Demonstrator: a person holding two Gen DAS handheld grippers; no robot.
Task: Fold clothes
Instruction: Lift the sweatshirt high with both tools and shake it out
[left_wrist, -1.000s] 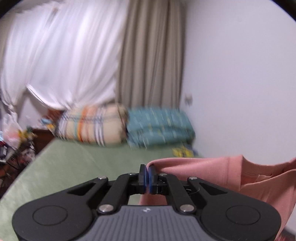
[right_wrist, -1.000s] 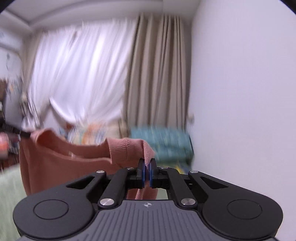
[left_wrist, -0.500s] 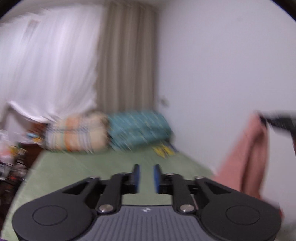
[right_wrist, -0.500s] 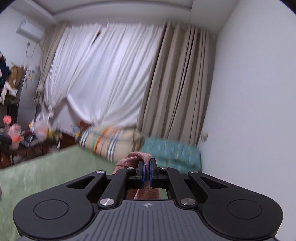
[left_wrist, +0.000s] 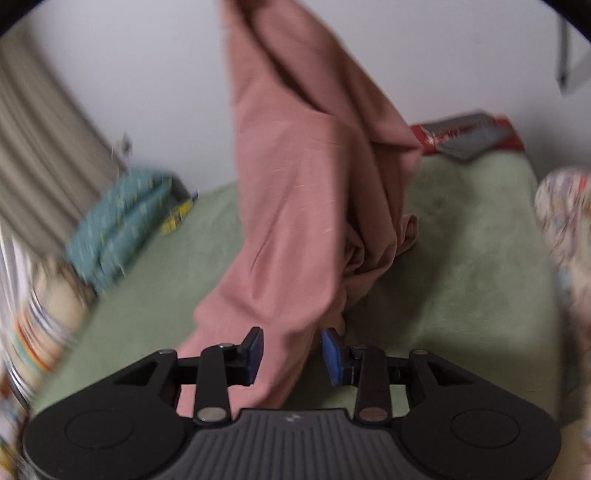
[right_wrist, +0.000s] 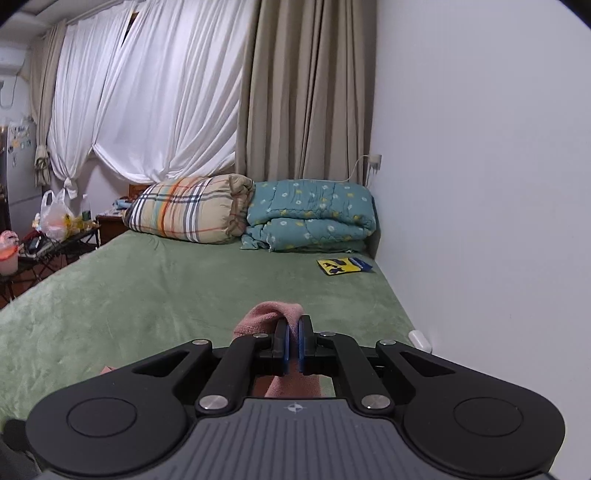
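Pink garment (left_wrist: 306, 177) dangles over the green bed (left_wrist: 461, 266) from your right tongs (right_wrist: 294, 345), clamped on its edge, left tongs (left_wrist: 291, 354) just opening with cloth loose between them, so no fold's done yet.

Two folded quilts (right_wrist: 251, 216) side by side at bed's (right_wrist: 147, 295) far end, right one against wall (right_wrist: 480, 184). Card (right_wrist: 345, 266) before it near bed's right edge. Curtains (right_wrist: 184, 92) behind. Shirt (left_wrist: 314, 184) hangs onto bed; cluttered table (right_wrist: 55, 243) left of bed.
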